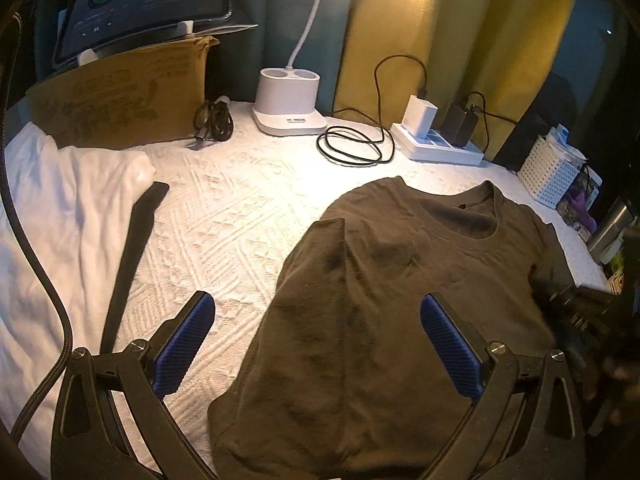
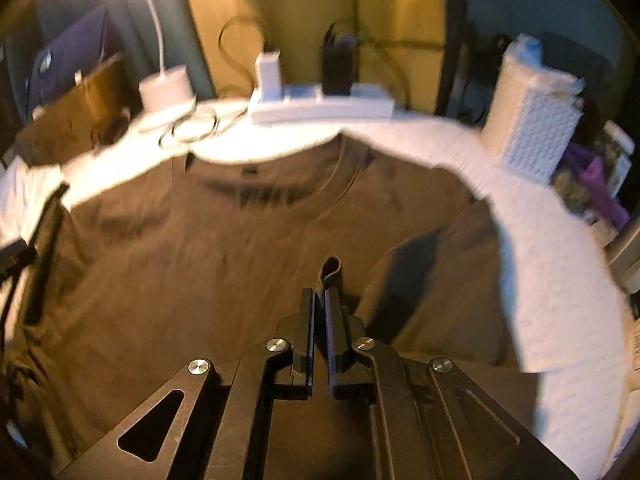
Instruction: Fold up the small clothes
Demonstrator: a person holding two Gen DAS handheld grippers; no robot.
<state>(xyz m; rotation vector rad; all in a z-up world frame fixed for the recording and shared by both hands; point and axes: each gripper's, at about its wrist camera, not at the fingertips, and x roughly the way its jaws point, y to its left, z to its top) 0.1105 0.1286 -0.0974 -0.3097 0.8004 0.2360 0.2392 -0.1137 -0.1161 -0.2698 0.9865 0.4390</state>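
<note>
Folding the right sleeve inward looks like the step in hand: the brown shirt [image 2: 200,264] lies flat, collar at twelve o'clock, on the white cover [image 1: 224,216], and the right gripper [image 2: 319,300] pinches a small loop of its cloth, jaws almost together, so I would lay that fold down smooth before letting go fully. Only the left view shows the left gripper [image 1: 316,344] wide open and empty over the shirt's left edge, plus white cloth [image 1: 68,208] at nine o'clock; the right view alone shows the pinch.
</note>
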